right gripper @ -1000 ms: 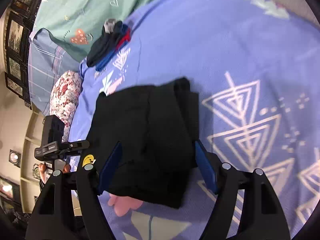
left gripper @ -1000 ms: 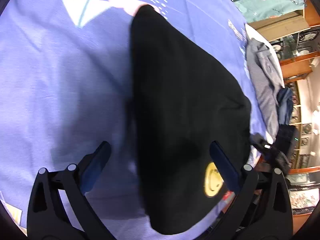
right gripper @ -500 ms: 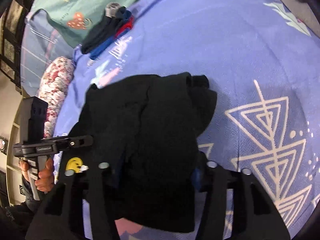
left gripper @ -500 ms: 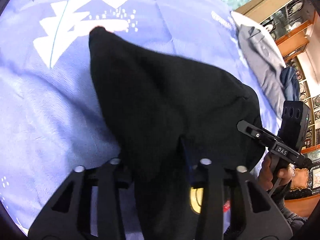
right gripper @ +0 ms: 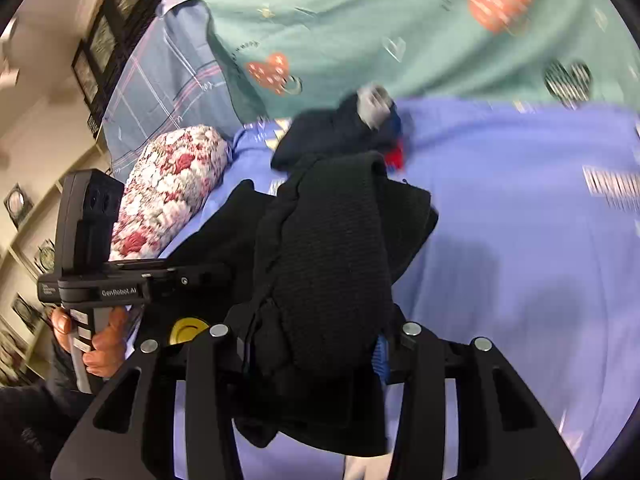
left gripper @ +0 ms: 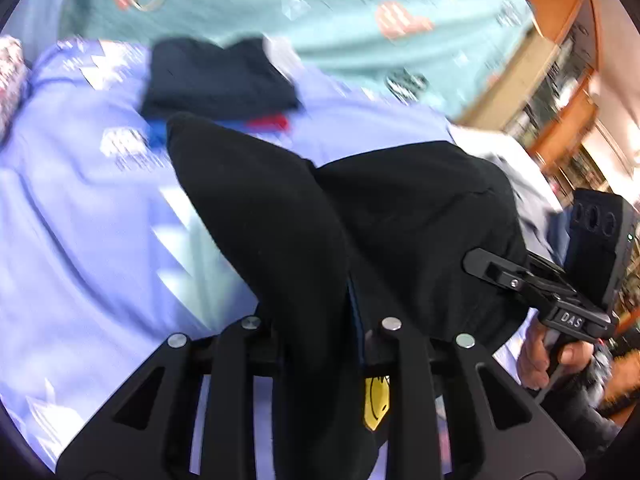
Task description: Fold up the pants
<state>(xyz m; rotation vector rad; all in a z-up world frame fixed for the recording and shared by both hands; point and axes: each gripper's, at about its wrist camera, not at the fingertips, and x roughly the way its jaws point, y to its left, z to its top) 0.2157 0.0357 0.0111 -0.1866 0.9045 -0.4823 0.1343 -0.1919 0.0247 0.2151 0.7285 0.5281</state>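
Note:
The black pants [left gripper: 280, 220] hang in a folded bundle, lifted off the blue bed sheet [left gripper: 80, 220]. In the left wrist view my left gripper [left gripper: 320, 320] has one edge of the fabric between its jaws, which are closing and pinch the cloth. A yellow smiley patch [left gripper: 376, 400] shows below it. In the right wrist view my right gripper [right gripper: 316, 332] is shut on the thick ribbed end of the pants [right gripper: 328, 248]. Each view shows the other device held in a hand [right gripper: 104, 340] at the bundle's far side, its fingertips hidden by cloth.
A stack of folded dark clothes [left gripper: 216, 80] lies further up the bed, just beyond the lifted pants. A teal quilt [left gripper: 320, 8] lies behind the stack, with a floral pillow [right gripper: 168, 192] at the left. Wooden shelves [left gripper: 560, 80] stand at the right.
Both grippers went from open around the flat pants to closed on them. They lifted the bundle off the sheet, and both views tilted up toward the quilt.

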